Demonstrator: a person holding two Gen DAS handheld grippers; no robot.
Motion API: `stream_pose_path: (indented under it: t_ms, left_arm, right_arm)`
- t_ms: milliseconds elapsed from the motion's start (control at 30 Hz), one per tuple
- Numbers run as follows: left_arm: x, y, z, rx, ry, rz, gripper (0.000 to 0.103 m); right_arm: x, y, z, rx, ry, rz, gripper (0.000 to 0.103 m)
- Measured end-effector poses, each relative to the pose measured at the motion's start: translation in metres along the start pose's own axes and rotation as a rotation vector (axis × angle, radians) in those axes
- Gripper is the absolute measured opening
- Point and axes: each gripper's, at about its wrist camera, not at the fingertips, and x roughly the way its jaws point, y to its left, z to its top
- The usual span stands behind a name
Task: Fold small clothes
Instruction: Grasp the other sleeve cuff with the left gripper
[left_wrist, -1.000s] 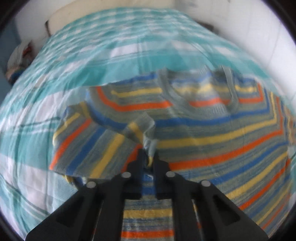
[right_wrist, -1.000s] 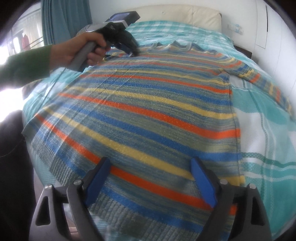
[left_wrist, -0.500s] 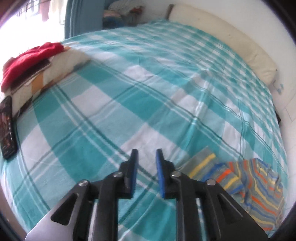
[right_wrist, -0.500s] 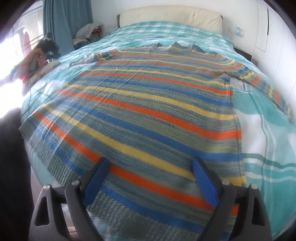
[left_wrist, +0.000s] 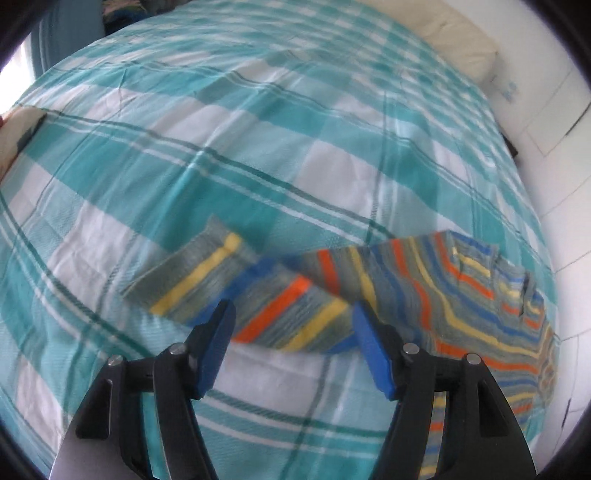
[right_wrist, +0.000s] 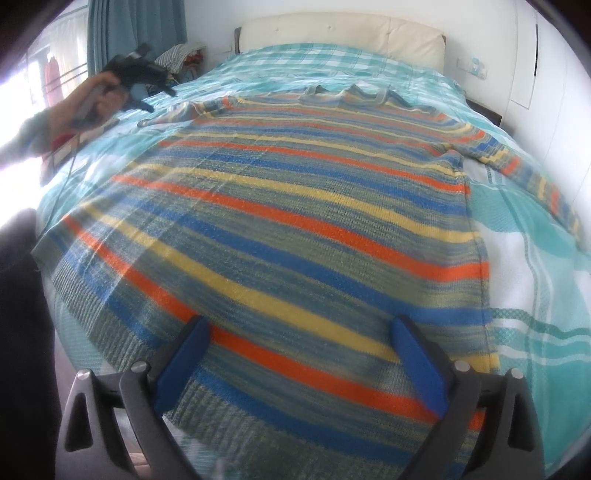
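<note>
A striped knit sweater (right_wrist: 295, 206) in grey-green, blue, orange and yellow lies flat on the bed, neck at the far end. My right gripper (right_wrist: 299, 339) is open and empty just above its hem. In the left wrist view the sweater's left sleeve (left_wrist: 236, 291) lies stretched out on the teal checked bedspread (left_wrist: 221, 147). My left gripper (left_wrist: 291, 328) is open and empty, hovering just short of the sleeve. It also shows in the right wrist view (right_wrist: 147, 92), held in a hand at the far left. The right sleeve (right_wrist: 517, 166) lies out to the right.
A cream headboard (right_wrist: 340, 37) stands at the far end of the bed. A pile of clothes (right_wrist: 181, 55) and a teal curtain (right_wrist: 136, 33) are at the back left. A white wall (left_wrist: 554, 155) runs along the bed's right side.
My left gripper let go of the sleeve, swung out to the left and opened wide, and now faces the laid-out sleeve. My right gripper stayed open over the hem.
</note>
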Motion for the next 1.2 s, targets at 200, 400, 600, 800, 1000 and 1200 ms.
stream_pose_path:
  t_ms: [200, 400, 600, 800, 1000, 1200]
  left_arm:
    - [0.031, -0.008, 0.004, -0.096, 0.052, 0.096, 0.004]
    - [-0.026, 0.036, -0.066, -0.117, -0.034, -0.037, 0.004]
    - [-0.043, 0.087, -0.133, -0.054, 0.098, 0.003, 0.012]
    - [-0.056, 0.131, -0.085, -0.137, -0.058, -0.029, 0.090]
    - [0.007, 0.126, -0.022, -0.192, 0.015, -0.072, 0.072]
    - [0.014, 0.084, -0.001, 0.006, -0.025, 0.154, 0.003]
  right_arm:
    - [0.000, 0.001, 0.000, 0.000, -0.003, 0.000, 0.098]
    - [0.000, 0.001, -0.001, -0.003, -0.005, 0.001, 0.098]
    - [0.001, 0.001, 0.000, -0.002, -0.005, 0.001, 0.100]
    - [0.003, 0.003, 0.001, -0.002, -0.005, -0.007, 0.103]
    - [0.002, 0.004, 0.000, -0.005, -0.014, -0.018, 0.103]
    - [0.002, 0.005, 0.000, -0.006, -0.012, -0.025, 0.103]
